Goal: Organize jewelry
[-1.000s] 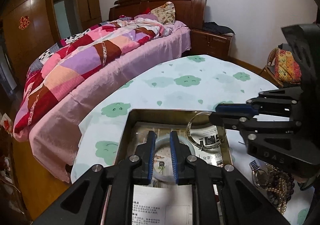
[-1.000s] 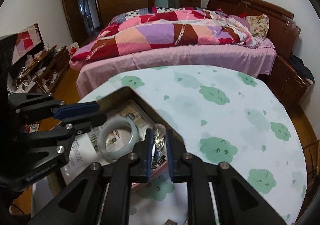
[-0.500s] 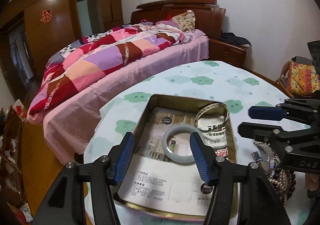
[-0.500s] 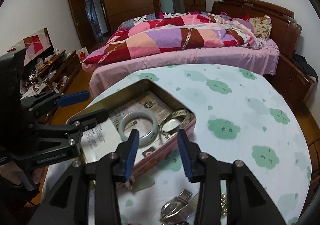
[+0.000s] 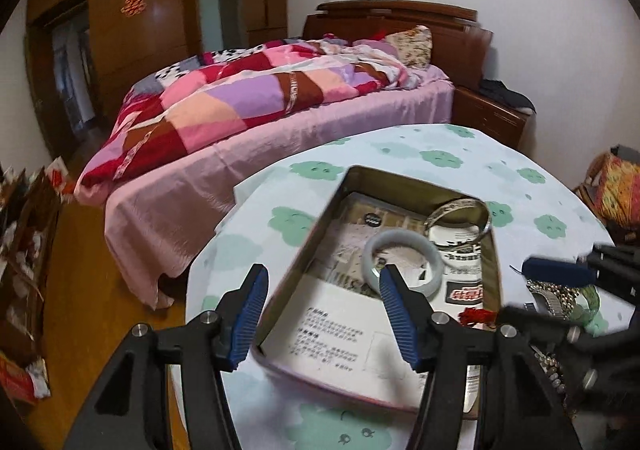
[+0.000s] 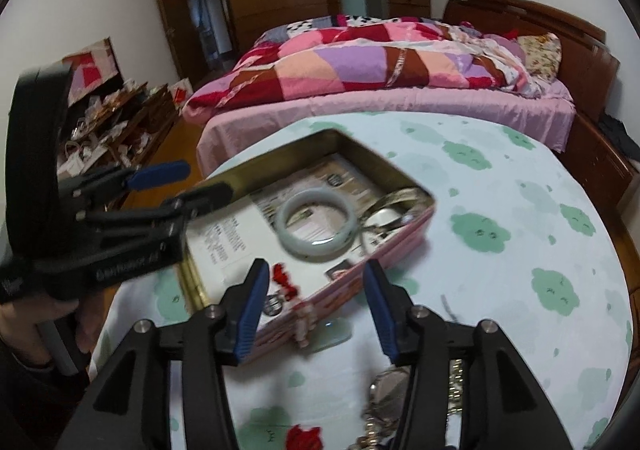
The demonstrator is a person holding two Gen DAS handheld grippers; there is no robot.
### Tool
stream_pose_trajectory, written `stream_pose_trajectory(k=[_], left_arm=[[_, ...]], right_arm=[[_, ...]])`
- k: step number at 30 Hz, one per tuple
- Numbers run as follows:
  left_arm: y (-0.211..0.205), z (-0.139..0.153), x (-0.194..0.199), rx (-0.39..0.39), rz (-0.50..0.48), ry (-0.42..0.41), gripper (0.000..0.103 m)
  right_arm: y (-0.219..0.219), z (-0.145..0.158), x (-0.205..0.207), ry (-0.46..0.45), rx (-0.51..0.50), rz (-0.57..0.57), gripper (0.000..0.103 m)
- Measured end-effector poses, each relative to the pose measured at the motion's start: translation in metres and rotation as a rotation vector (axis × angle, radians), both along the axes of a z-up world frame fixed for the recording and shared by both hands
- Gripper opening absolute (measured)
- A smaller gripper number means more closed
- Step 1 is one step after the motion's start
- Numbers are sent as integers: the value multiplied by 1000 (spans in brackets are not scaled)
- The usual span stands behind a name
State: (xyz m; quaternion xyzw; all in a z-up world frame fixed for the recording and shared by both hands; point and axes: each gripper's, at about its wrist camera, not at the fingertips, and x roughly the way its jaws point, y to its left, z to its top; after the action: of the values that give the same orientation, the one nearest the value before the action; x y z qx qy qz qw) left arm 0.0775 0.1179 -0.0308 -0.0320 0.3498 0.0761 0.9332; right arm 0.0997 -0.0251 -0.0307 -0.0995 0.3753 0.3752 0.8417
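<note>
On the round table (image 5: 460,154), covered with a pale cloth printed with green clouds, an open metal tin (image 5: 340,190) stands with printed paper sheets (image 5: 340,326) lying on its bottom. Inside the tin a pale jade bangle (image 5: 404,262) lies flat on the papers. Just beside it, in the far corner of the tin, a silver bangle (image 5: 460,218) leans against the wall.

The left hand-held gripper (image 5: 320,314) hovers over the near edge of the tin. Its jaws stand wide apart and nothing is between them; the jade bangle lies free beyond the right fingertip. The right hand-held gripper (image 6: 312,306) hangs above the pink side wall of the tin, and its jaws are opening; it holds nothing. Between its fingers I see only the tin wall and a small red charm (image 6: 286,284) lying there.

On the cloth, outside the tin and near the right hand-held gripper, a pile of other jewelry waits: a metal watch (image 6: 390,390) and some beads, partly blurred.

Behind the table there is a bed (image 5: 280,122) with a patchwork quilt.
</note>
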Motion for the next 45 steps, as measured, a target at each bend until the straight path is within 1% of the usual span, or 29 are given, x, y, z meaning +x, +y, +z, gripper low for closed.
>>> stream_pose_trajectory(k=[4, 5, 6, 7, 8, 10, 12, 15, 17, 21, 24, 26, 30, 31, 34, 36, 38, 41, 44, 45], left_arm=[[2, 0, -4, -1, 6, 0, 59], [3, 0, -4, -1, 5, -1, 59], [2, 0, -5, -2, 2, -2, 59], [1, 1, -6, -3, -1, -4, 59], [0, 1, -7, -4, -2, -7, 59], [-2, 3, -8, -9, -6, -10, 59], [-5, 5, -9, -9, -12, -14, 59], [-13, 10, -14, -14, -32, -24, 59], [-25, 13, -19, -13, -68, -30, 59], [-60, 15, -30, 7, -172, -25, 59], [-89, 13, -41, 20, -246, -4, 59], [-101, 10, -48, 30, -261, 8, 59], [-122, 2, -64, 13, -288, 36, 59], [-128, -2, -67, 4, -308, 49, 59], [-142, -13, -72, 20, -337, 89, 59], [-149, -22, -72, 7, -363, 124, 59], [-151, -29, -70, -2, -367, 151, 58], [-151, -35, -66, -21, -367, 177, 53], [-151, -41, -63, -31, -373, 192, 46], [-152, -44, -62, -34, -371, 201, 42]], right_arm=[[15, -10, -7, -28, -59, 31, 52], [15, -12, -7, -30, -80, 31, 46], [16, -14, -7, -41, -101, 15, 35], [14, -14, -7, -59, -115, 3, 28], [10, -11, -7, -67, -106, -1, 8], [-2, -4, -6, -49, -47, -6, 9], [-14, 5, -9, -72, -16, -28, 8], [-40, 17, -10, -75, 38, -74, 8], [-54, 22, -12, -75, 60, -102, 8], [-90, 29, -21, -69, 111, -166, 8], [-104, 28, -26, -57, 125, -189, 8], [-112, 25, -32, -48, 124, -200, 8], [-121, 14, -41, -25, 135, -213, 8], [-124, 11, -44, -16, 140, -215, 8], [-129, 1, -49, 7, 152, -216, 8], [-132, -5, -52, 17, 155, -216, 8], [-135, -10, -53, 25, 158, -220, 8], [-136, -10, -54, 21, 163, -219, 8], [-137, -10, -55, 14, 165, -219, 8], [-137, -11, -54, 16, 165, -219, 8]])
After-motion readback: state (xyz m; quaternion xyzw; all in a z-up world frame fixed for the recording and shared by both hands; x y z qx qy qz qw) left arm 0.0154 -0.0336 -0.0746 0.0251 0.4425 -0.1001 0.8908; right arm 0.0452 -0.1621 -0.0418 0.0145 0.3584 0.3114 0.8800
